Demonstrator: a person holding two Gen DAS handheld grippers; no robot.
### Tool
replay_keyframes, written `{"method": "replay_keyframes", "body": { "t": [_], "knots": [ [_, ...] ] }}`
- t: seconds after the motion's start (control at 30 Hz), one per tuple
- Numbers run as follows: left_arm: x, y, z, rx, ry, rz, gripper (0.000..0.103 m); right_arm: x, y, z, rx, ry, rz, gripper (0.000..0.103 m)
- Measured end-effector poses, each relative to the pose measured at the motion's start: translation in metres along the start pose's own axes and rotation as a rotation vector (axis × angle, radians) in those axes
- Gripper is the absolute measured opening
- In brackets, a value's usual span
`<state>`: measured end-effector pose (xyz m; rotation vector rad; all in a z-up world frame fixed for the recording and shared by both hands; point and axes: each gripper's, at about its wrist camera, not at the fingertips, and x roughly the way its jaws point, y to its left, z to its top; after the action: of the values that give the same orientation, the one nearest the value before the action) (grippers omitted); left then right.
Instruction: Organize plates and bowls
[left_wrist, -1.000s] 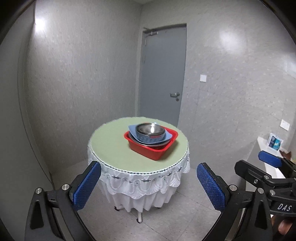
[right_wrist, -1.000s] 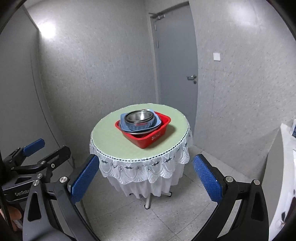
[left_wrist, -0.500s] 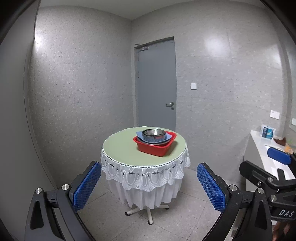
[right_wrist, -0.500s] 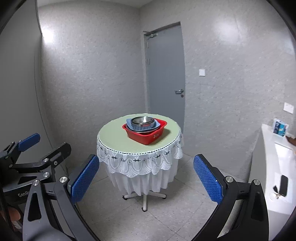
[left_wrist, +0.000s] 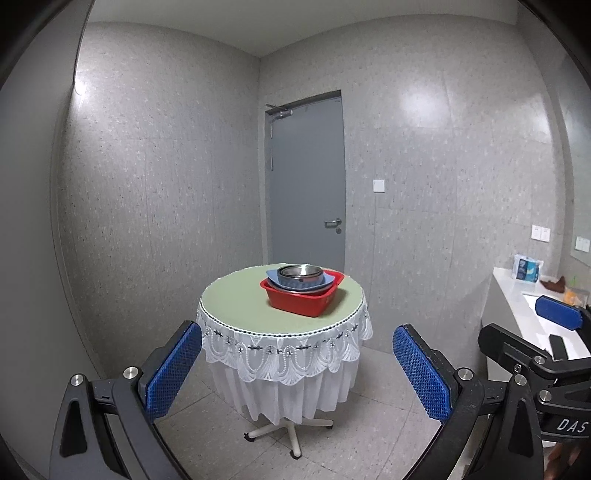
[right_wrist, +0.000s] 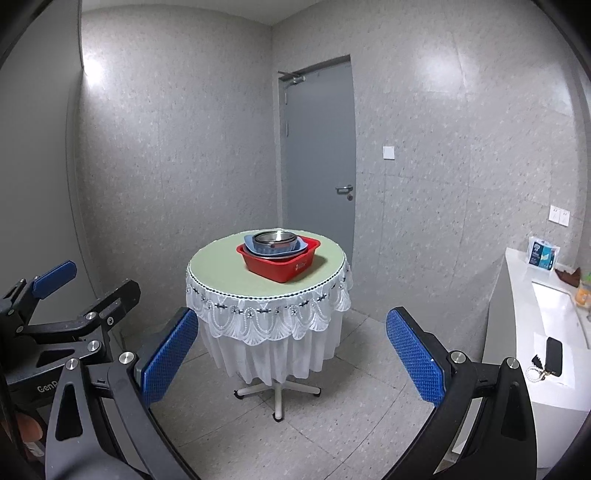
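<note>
A red plastic basin (left_wrist: 300, 302) (right_wrist: 279, 264) stands on a round table (left_wrist: 236, 299) (right_wrist: 214, 262) with a green top and white lace skirt. A blue plate (left_wrist: 295, 286) (right_wrist: 275, 248) lies in the basin, and a steel bowl (left_wrist: 300, 273) (right_wrist: 275, 238) sits on the plate. My left gripper (left_wrist: 297, 363) is open and empty, well back from the table. My right gripper (right_wrist: 291, 352) is open and empty, also far from the table. Each gripper shows at the edge of the other's view.
A grey door (left_wrist: 306, 181) is behind the table. A white counter (right_wrist: 535, 321) runs along the right wall with a tissue pack (right_wrist: 543, 251), a phone (right_wrist: 554, 352) and keys. The tiled floor (right_wrist: 332, 424) lies between me and the table.
Both grippers have pulled back and away from the table, which now looks smaller and farther. The stack in the basin has not moved. Both grippers stay open.
</note>
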<state>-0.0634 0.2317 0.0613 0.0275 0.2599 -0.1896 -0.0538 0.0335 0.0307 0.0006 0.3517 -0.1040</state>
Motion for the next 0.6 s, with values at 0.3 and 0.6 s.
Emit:
{"method": "replay_keyframes", "body": {
  "t": [0.3,0.6],
  "knots": [
    [0.025,-0.007,-0.017,-0.002,-0.041,-0.005,0.102,0.006,-0.014,-0.014,-0.016,-0.037,0.007,0.103],
    [0.048,-0.017,-0.020,0.007,-0.054,0.002,0.102,0.016,-0.032,-0.011,-0.018,-0.054,0.014,0.103]
  ]
}}
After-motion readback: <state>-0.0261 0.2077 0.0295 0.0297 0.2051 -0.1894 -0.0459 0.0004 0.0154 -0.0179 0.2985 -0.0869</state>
